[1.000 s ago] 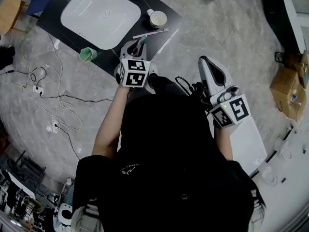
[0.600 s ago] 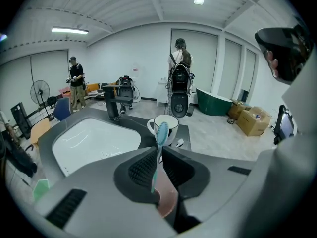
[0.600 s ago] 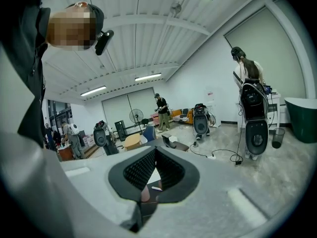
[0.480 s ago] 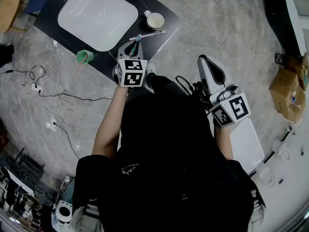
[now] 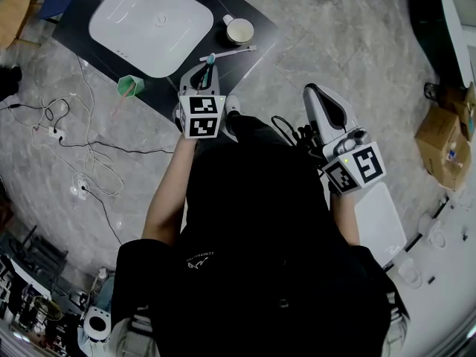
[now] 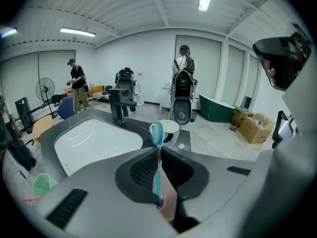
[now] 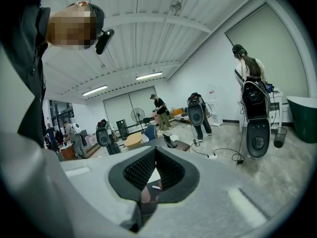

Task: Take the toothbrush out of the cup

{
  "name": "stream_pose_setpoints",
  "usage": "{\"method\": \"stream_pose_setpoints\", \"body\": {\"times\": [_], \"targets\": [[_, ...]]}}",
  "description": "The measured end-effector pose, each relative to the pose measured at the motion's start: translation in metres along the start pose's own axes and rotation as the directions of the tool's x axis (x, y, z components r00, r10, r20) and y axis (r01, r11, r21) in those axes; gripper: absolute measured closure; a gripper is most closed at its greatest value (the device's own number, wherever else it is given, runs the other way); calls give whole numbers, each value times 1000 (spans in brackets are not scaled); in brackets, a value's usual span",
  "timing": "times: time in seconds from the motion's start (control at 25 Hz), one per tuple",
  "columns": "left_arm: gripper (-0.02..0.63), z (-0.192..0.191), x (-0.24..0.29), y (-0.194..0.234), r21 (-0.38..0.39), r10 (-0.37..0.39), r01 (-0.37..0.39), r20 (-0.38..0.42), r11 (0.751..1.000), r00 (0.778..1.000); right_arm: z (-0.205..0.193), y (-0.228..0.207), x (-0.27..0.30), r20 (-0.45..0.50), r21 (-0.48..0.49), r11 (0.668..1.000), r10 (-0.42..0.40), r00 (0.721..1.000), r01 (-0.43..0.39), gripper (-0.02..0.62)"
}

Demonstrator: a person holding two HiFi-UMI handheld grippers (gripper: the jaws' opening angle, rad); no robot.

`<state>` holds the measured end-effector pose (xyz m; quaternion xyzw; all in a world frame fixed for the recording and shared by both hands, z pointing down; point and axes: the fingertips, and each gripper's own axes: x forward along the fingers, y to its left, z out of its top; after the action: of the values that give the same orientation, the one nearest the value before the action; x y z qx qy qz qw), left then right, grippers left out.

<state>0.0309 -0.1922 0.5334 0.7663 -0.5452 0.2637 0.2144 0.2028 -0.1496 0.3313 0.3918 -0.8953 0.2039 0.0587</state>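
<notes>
Closing on the slim teal-handled plastic toothbrush (image 6: 157, 135), the left gripper (image 5: 206, 69) pinches its handle between ribbed fingers (image 6: 143, 167), bristles outward, clear of the white ceramic cup (image 5: 241, 30) on the dark counter (image 5: 167, 86). It looks light, stiff and slick, so I'd grip mid-handle. The right gripper (image 7: 154, 152) has its fingers pressed together, empty.

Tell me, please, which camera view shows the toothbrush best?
Left gripper view: the toothbrush stands close-up between the left hand-held gripper's closing jaws. The head view shows it tiny; the right gripper view misses it.
</notes>
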Motion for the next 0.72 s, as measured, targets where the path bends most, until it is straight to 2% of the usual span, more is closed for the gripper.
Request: {"method": "stream_pose_setpoints", "body": {"times": [0.32,0.56,0.72], "targets": [[581,19,-21,1,-20,10,-8,92,1000,996,1,14,4,2,-16,999,28,1000,-28,589],[581,35,-46,9,-52,32,-23,178,998,983,-2,29,4,5,-25,999,47,999,-47,589],[581,44,-67,17,-99,47,-24,236,995,971,0,41,5,23,-23,998,66,998,-66,589]]}}
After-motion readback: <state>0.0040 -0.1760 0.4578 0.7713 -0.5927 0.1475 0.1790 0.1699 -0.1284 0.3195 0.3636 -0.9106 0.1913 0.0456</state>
